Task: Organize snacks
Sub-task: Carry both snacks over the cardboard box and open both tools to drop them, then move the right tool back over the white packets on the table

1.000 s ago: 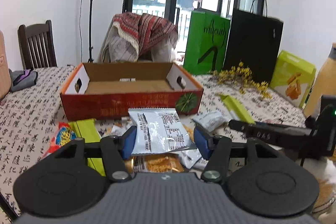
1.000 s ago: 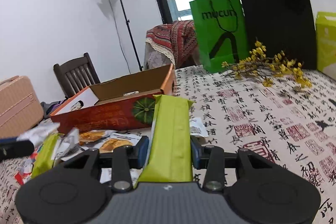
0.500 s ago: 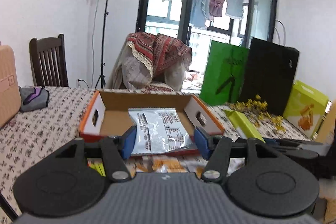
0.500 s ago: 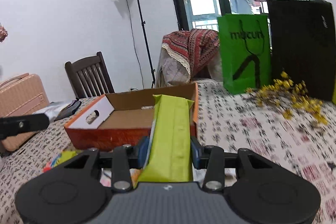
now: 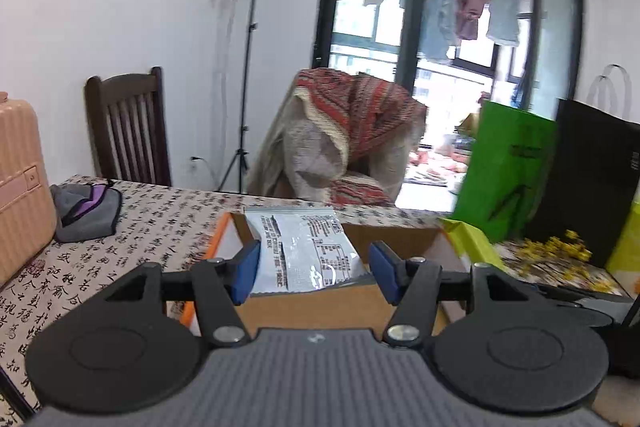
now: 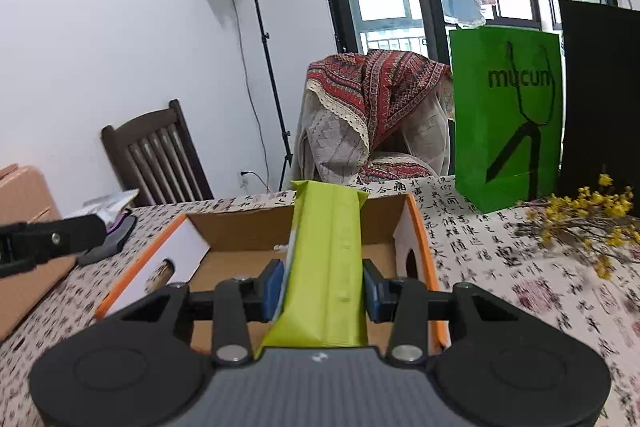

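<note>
Calligraphy-print worktop (image 6: 520,267) with open cardboard box (image 6: 240,227) at 12 o'clock, left gripper (image 5: 312,269) jaws clamped on silver snack packet (image 5: 304,251), right gripper (image 6: 322,289) jaws clamped on green snack pack (image 6: 328,259), both held above the box, likely for dropping in.

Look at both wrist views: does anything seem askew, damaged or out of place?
Nothing stands out. The left claw holds a white packet and the right claw a green packet, both over the open cardboard box, neither torn.
</note>
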The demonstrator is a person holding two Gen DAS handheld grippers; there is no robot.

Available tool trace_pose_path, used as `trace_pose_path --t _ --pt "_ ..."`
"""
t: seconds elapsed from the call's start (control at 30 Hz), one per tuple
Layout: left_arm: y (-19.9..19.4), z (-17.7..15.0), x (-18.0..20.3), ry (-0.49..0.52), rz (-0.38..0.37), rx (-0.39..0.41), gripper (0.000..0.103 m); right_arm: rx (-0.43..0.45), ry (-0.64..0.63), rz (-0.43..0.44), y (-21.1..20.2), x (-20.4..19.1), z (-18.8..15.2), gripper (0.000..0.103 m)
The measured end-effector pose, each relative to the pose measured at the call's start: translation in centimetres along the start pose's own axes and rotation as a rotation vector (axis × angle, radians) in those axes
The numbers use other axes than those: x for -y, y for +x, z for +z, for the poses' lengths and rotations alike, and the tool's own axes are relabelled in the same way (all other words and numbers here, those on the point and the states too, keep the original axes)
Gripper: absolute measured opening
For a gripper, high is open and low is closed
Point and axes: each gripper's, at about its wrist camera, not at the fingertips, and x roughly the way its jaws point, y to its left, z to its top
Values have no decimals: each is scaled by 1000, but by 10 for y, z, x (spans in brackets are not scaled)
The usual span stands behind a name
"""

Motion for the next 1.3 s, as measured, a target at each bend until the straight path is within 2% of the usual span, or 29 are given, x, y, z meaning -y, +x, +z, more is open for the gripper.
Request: trace_pose_path --t 0.17,0.23,0.27,0.33,0.37,0.57,0.73,1.07,1.3 --pt "38 -1 -17 -47 63 -38 61 -16 -5 -47 38 -7 11 42" --pt "52 -5 -23 -60 85 -72 68 -30 -5 -46 49 -7 9 46" --pt "56 -8 -28 -72 95 -88 73 -36 -13 -48 52 -8 7 52" --pt "58 -12 -35 -99 96 -89 103 -37 -28 -48 55 -9 3 94" --pt "57 -14 -39 -109 86 -79 103 -30 -32 -41 54 -8 2 102" --pt "40 -19 -42 -100 34 -44 103 -1 -12 24 38 2 -2 103" --pt "6 -30 -39 -84 -17 -7 103 18 -38 40 5 8 -12 103" --pt "-73 -73 -42 -57 -97 7 103 5 -93 70 -80 33 -69 103" --pt "-98 -110 -48 -26 -83 -18 103 -2 -101 44 -116 46 -102 103"
